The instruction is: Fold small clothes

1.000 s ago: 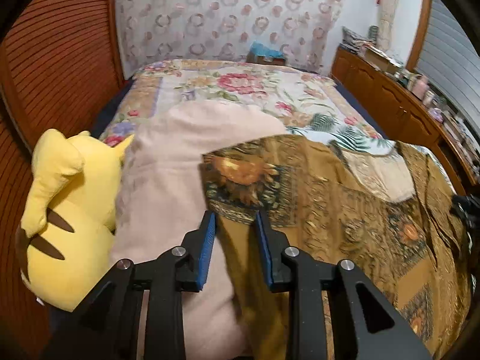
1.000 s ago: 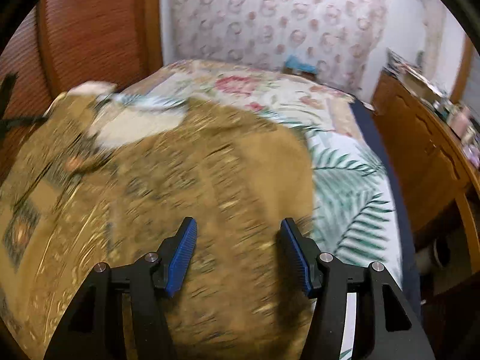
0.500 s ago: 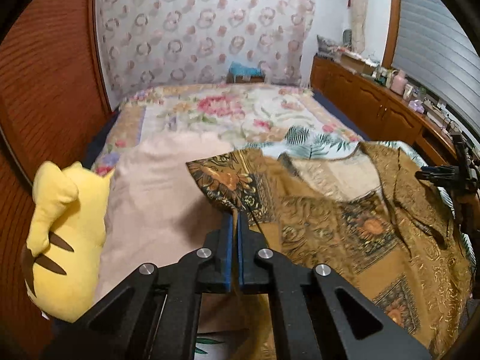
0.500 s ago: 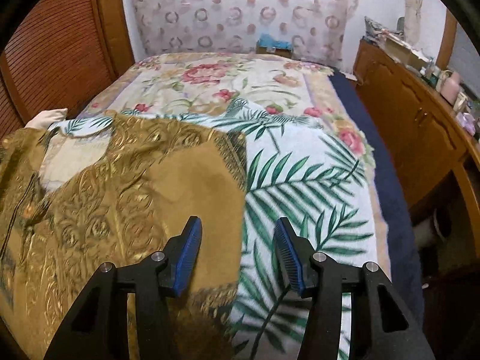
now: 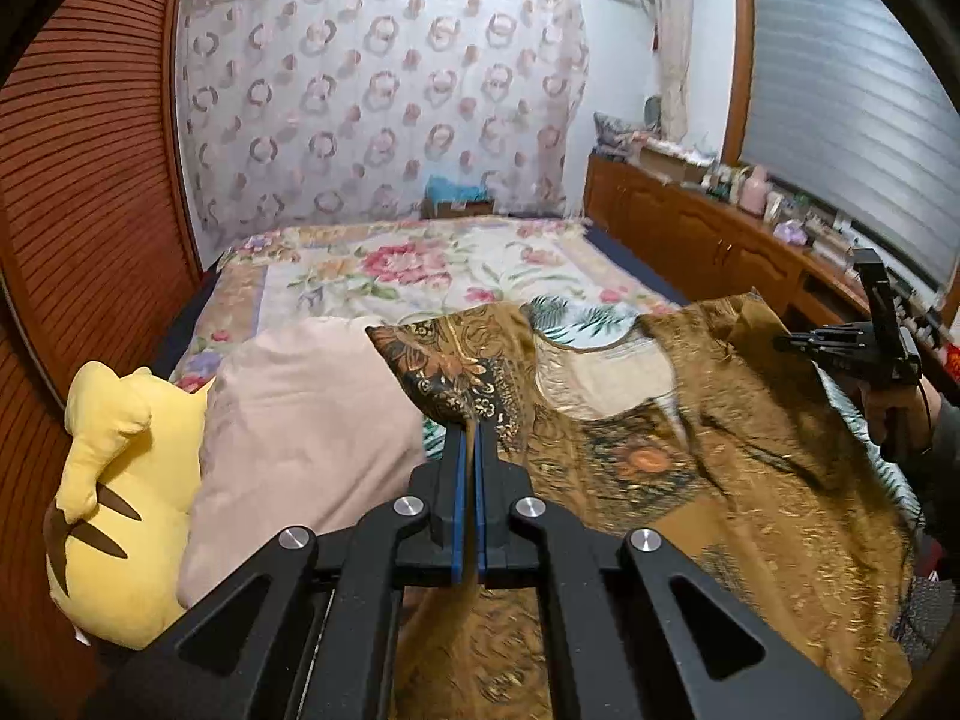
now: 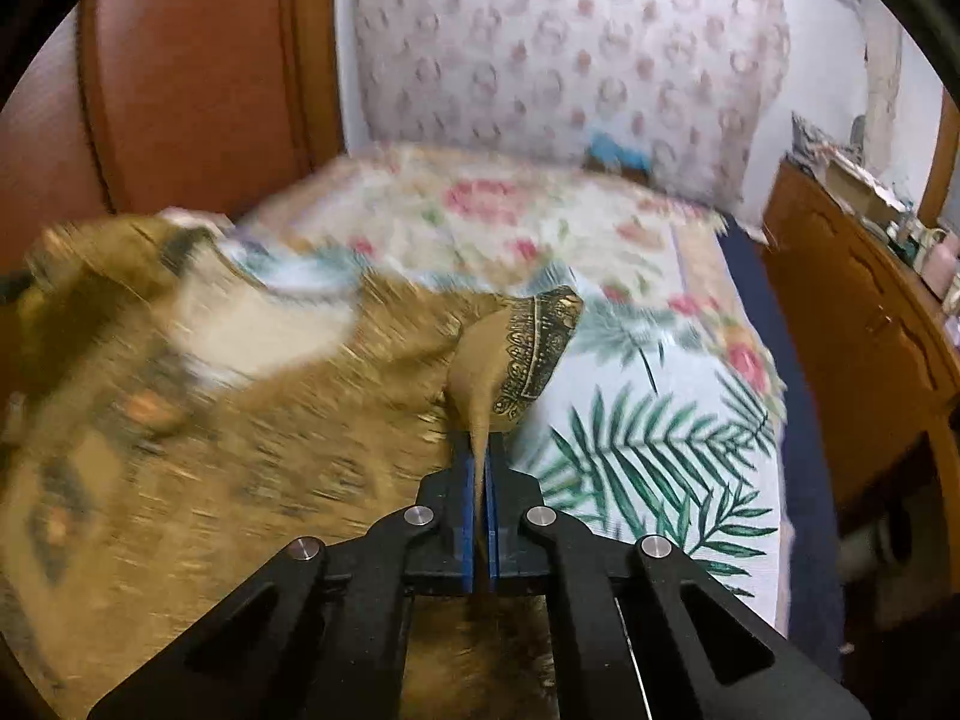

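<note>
Lifted off the bedspread (image 6: 660,420), the shirt (image 5: 690,450) hangs with both edges clamped by left gripper (image 5: 471,438) and right gripper (image 6: 478,450).

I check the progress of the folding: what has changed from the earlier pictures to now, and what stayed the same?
The right gripper, open a moment ago, has just closed on the brown patterned garment. The left gripper closed on its other edge earlier and has lifted it. The yellow plush toy, pink pillow and floral bedspread stayed in place.
</note>
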